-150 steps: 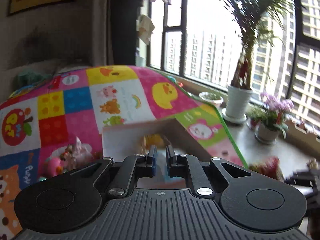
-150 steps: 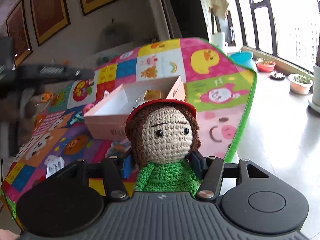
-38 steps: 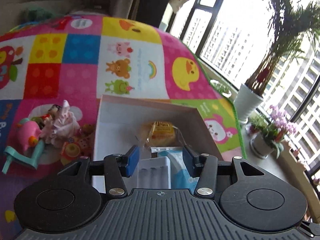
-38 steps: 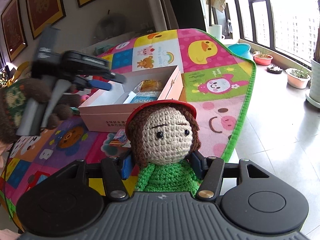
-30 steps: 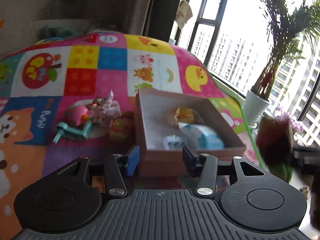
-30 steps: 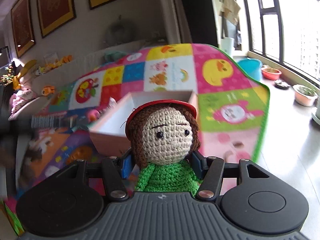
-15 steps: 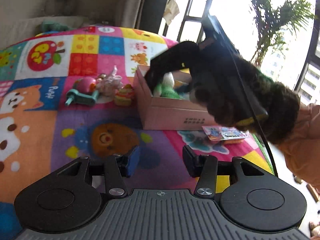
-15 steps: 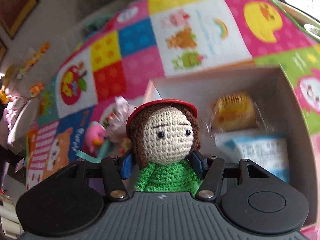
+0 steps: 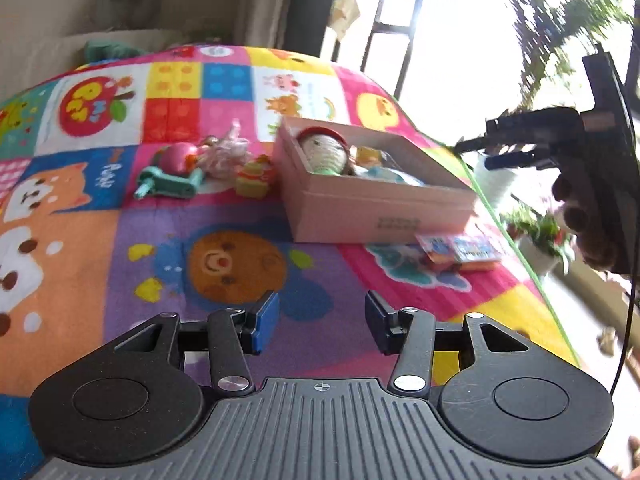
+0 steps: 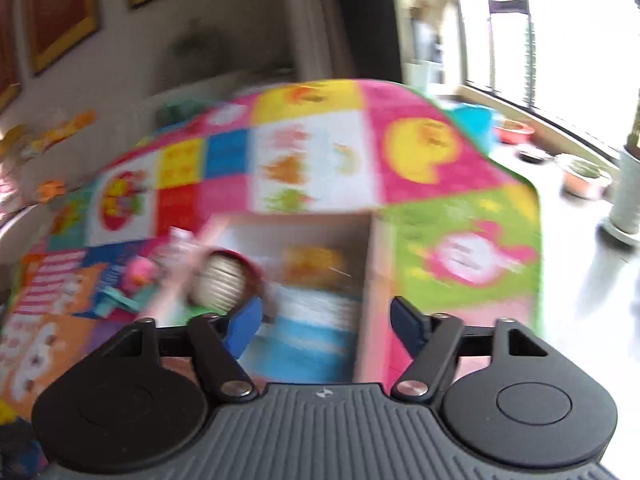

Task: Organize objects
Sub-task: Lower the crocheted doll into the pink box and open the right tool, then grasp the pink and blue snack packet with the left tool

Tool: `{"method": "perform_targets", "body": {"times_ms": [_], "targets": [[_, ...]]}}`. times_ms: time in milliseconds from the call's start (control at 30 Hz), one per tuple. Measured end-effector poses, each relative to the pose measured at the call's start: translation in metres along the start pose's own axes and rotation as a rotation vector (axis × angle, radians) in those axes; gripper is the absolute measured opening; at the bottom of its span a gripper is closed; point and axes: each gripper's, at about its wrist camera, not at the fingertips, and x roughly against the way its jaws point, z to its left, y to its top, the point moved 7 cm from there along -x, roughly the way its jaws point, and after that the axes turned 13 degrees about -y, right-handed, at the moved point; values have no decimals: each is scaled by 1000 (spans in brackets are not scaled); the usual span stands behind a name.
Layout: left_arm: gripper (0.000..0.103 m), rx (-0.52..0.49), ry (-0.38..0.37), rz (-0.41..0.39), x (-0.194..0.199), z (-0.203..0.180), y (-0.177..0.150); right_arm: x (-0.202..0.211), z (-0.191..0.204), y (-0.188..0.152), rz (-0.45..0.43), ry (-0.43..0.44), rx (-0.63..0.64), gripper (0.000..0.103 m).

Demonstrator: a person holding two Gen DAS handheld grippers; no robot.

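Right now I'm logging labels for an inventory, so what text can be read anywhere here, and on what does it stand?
"Puppy": on the blue dog square of the play mat, read sideways and blurred, so uncertain.
Yellow letters on the mat's red apple: too blurred to read.
Print on the pink box's front wall: too small to read.
Flat snack packets beside the box: lettering blurred.

crocheted doll [image 9: 325,153] with red cap, green body, lying in open pink box [image 9: 380,210], on play mat
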Motion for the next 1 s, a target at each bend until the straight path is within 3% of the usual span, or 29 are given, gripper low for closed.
{"method": "perform_targets", "body": {"times_ms": [100, 200, 267, 367, 500, 567, 733, 833, 933, 1000], "targets": [[52, -52, -19, 40, -8, -16, -2, -13, -34, -28, 48, -98, 3, 46], [52, -41, -45, 63, -10, -25, -2, -31, -49, -51, 129, -72, -43, 39], [52, -21, -34, 65, -8, -24, 0, -34, -41, -64, 164, -3, -64, 37], [52, 7, 8, 70, -1, -16, 0, -12, -6, -79, 148, 116, 1, 37], [51, 64, 59, 70, 7, -1, 1, 32, 56, -105, 169, 360, 127, 37], [51, 88, 52, 66, 12, -1, 3, 48, 71, -106, 135, 398, 171, 37], [51, 71, 1, 112, 17, -20, -4, 58, 53, -94, 27, 323, 138, 49], [51, 82, -27, 137, 16, -33, -11, 56, 32, -99, 29, 296, 112, 50], [51, 175, -113, 137, 11, -47, -9, 60, 14, -106, 21, 271, 91, 58], [51, 165, -137, 162, -3, -62, -7, 60, 4, -108, 11, 248, 75, 58]]}}
